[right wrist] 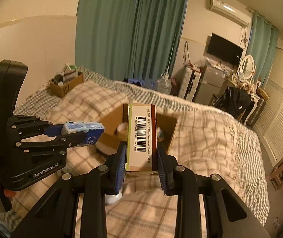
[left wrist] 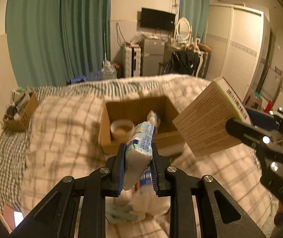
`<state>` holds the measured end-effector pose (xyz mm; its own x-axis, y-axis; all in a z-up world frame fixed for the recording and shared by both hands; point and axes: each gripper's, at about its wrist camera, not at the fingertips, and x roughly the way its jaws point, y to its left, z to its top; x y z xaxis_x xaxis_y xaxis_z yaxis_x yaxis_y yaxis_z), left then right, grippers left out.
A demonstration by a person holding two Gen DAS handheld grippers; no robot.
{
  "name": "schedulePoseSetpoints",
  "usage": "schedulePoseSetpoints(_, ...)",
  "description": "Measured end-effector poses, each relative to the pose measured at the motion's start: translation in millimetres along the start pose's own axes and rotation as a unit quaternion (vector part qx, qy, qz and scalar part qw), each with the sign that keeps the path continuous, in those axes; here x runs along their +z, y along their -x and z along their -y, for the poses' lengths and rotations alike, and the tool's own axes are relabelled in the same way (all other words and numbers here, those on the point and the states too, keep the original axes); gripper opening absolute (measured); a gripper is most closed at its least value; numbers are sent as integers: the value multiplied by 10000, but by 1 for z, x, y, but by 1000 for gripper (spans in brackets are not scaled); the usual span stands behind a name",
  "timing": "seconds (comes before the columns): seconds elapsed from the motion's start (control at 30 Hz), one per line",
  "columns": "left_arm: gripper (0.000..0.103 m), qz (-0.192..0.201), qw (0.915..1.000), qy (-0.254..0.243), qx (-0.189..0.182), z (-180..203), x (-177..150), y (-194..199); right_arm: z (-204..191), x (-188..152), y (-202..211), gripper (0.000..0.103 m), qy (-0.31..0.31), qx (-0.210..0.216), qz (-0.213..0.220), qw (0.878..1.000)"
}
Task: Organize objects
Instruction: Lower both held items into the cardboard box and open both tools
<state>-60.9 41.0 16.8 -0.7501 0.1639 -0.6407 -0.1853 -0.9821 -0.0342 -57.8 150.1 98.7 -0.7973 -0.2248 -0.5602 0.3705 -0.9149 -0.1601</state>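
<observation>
Checked blanket (left wrist: 62,130) covers bed; teal curtains (left wrist: 62,29) behind.

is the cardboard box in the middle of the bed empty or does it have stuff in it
Not empty. The open cardboard box already holds a tape roll and a small whitish item, too blurred to identify.

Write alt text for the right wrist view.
The right gripper clamps a tan barcoded cardboard carton above a checked bedspread; beside it, the left gripper holds a blue-and-white soft packet, an open brown cardboard box just beyond.
</observation>
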Motion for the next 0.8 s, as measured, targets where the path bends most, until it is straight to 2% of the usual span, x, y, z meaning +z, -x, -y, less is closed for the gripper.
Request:
schedulePoseSetpoints(0.17, 22, 364, 9992, -60, 180, -3, 43, 8, 6, 39, 1, 28, 28, -54, 219, 9997)
schedulePoseSetpoints(0.4, 22, 328, 9990, -89, 290, -10, 85, -26, 25, 85, -34, 28, -92, -186, 246, 9995)
schedulePoseSetpoints(0.57, 22, 162, 9994, -60, 307, -12, 94, -66, 35, 95, -84, 28, -165, -129, -14, 9998)
schedulePoseSetpoints(0.8, 22, -435, 9984, 9, 358, -21, 75, -142, 47, 78, -167, 28, -299, 42, -630, 9976)
